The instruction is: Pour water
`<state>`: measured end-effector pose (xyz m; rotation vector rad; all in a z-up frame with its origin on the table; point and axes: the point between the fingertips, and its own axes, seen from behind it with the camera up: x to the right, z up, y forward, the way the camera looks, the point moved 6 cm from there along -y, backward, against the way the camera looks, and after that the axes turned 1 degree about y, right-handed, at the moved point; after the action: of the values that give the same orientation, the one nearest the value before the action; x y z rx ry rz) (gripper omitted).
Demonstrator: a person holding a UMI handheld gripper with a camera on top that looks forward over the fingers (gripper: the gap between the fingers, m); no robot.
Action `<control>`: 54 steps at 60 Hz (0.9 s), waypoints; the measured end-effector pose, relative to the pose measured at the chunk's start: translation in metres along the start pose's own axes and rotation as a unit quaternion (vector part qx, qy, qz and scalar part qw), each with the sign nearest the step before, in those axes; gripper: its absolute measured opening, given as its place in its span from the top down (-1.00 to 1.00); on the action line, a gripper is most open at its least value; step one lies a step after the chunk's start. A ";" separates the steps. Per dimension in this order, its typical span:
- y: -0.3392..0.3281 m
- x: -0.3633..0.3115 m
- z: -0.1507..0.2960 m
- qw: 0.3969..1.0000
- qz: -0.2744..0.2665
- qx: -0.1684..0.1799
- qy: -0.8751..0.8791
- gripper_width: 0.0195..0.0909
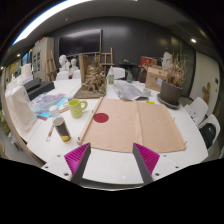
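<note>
The gripper (pixel 113 160) hangs above the table (pixel 120 168), fingers apart and holding nothing, so this looks like the approach. The green mug (pixel 77 107) and dark bottle (pixel 62 128) stand ahead to the left, beside the brown mat (pixel 135 125); next it likely needs to swing left to reach the bottle.

A white worktop (pixel 120 165) seen from above the gripper (pixel 113 160), whose jaws stand open with nothing between them, each finger showing a magenta pad (pixel 147 156). On the worktop ahead lies a brown cardboard sheet (pixel 132 124). Touching the sheet's near left part is a small red disc (pixel 101 118). Left of the sheet stand a green mug (pixel 76 107) and a dark can (pixel 62 129). Beyond the sheet sits a wooden model (pixel 95 75).
</note>
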<state>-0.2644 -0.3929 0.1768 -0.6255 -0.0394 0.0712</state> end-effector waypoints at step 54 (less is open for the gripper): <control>0.173 -0.221 0.000 0.995 0.013 0.096 0.006 -0.53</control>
<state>-0.4941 -0.2700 0.0721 -0.4342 -0.0123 0.0946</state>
